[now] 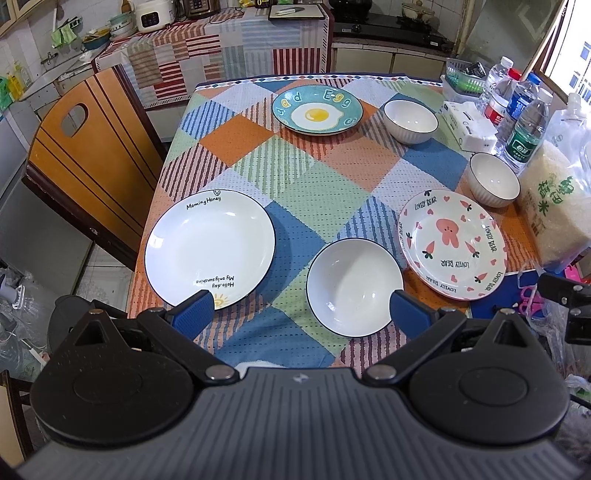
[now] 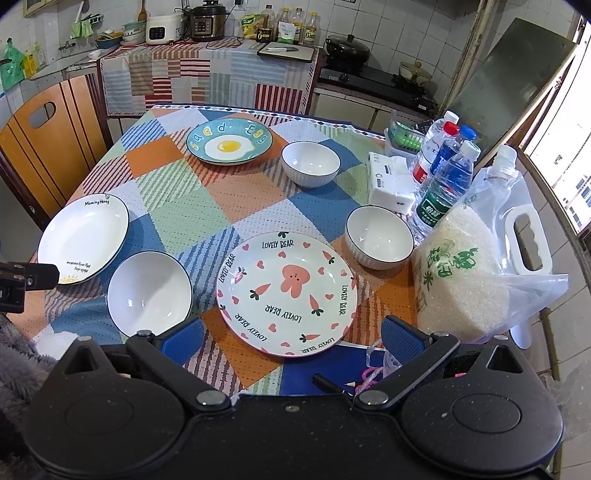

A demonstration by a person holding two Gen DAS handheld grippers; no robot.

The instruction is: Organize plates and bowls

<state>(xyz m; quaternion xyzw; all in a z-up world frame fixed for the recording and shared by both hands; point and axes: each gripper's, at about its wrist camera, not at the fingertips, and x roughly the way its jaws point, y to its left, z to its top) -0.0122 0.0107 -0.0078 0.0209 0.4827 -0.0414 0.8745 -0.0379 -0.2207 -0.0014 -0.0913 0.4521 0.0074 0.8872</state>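
Hovering spread wide and empty, both grippers' fingers point(image 1: 194, 314) point(image 2: 400, 334) overlook three plates and three bowls on the tabletop point(image 1: 295, 173).

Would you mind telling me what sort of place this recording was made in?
Most likely a home kitchen with a dining table. A rice cooker stands on the far counter, a black pot sits on the stove, and plates and bowls lie on the tablecloth.
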